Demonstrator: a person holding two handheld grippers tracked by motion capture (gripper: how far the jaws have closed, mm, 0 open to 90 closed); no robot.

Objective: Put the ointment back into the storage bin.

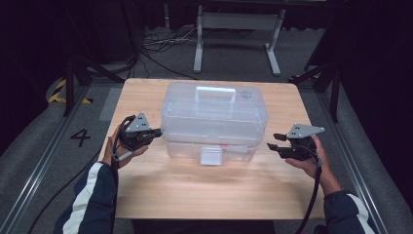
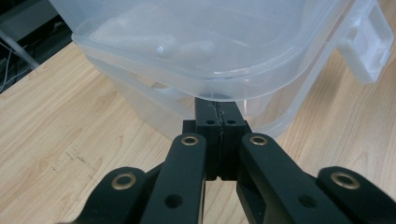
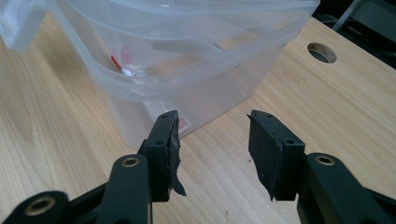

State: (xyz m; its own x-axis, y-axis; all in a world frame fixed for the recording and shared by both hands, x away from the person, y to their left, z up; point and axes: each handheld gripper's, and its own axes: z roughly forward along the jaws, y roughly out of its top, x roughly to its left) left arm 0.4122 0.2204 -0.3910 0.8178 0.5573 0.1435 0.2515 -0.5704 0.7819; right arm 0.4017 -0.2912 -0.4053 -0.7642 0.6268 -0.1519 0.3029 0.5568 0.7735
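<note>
Sitting in the middle of the wooden table [image 1: 160,195] is a clear plastic box [image 1: 214,119] with its lid on. Left gripper [image 1: 157,132] has its jaws pinched fully together with nothing between them, tips tucked right under the lid's rim. Right gripper [image 1: 272,141] is about half open, empty, just beside the box's other end.

The box [image 2: 201,51] is cut off by the top edge in both gripper views. Its cloudy walls blur the contents: a red-and-white scrap [image 3: 126,63] inside stays too indistinct to identify.
</note>
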